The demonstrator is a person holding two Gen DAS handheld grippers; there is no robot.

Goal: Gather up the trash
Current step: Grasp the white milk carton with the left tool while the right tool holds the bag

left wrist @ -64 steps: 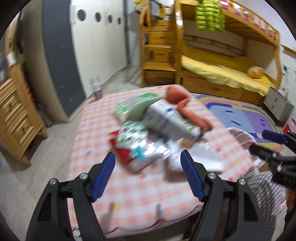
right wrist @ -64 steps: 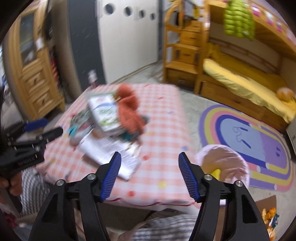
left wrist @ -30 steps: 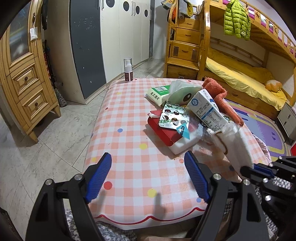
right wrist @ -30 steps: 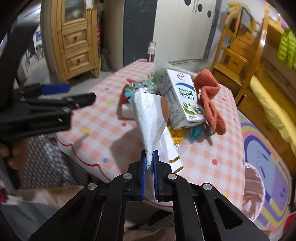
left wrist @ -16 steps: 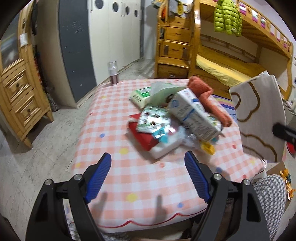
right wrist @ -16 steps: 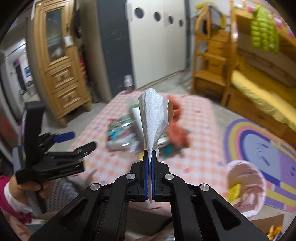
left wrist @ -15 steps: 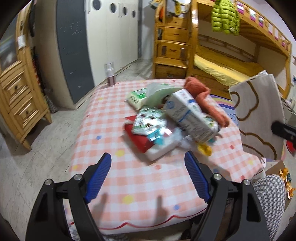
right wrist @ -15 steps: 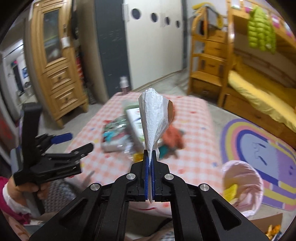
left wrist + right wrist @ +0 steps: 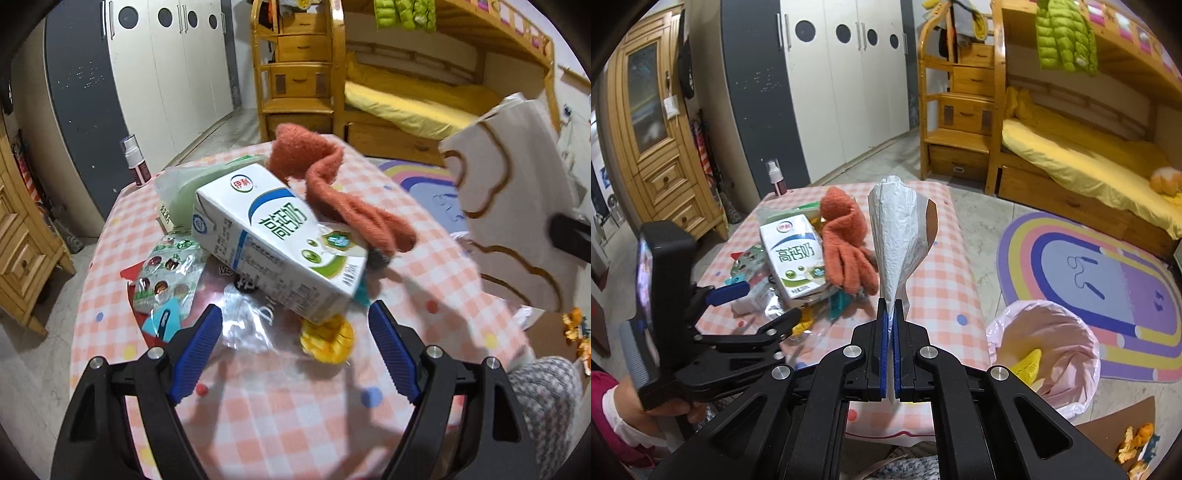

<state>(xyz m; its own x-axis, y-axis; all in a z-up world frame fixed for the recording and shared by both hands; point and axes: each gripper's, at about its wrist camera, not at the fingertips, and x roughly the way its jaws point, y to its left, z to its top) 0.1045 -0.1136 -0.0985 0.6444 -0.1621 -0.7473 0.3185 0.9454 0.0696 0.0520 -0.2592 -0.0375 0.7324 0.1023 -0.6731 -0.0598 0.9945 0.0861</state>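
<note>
My right gripper (image 9: pixel 890 325) is shut on a white paper bag (image 9: pixel 895 236) and holds it upright above the table's right edge; the bag also shows in the left wrist view (image 9: pixel 513 206). My left gripper (image 9: pixel 295 343) is open and empty, just in front of a white milk carton (image 9: pixel 273 240) and a yellow crumpled wrapper (image 9: pixel 327 338). The trash pile on the checked table (image 9: pixel 295 413) also holds a clear plastic wrapper (image 9: pixel 245 321), a snack packet (image 9: pixel 166 273) and an orange glove (image 9: pixel 332 188). A pink-lined trash bin (image 9: pixel 1043 350) stands on the floor right of the table.
A spray bottle (image 9: pixel 135 162) stands at the table's far left corner. A green packet (image 9: pixel 184 188) lies behind the carton. A bunk bed (image 9: pixel 1071 147), a wardrobe (image 9: pixel 831 81) and a wooden cabinet (image 9: pixel 661 140) surround the table. A rainbow rug (image 9: pixel 1100 288) covers the floor at right.
My left gripper has moved forward, close to the milk carton and yellow wrapper. My right gripper still holds the paper bag, which it lifted off the table a second ago.
</note>
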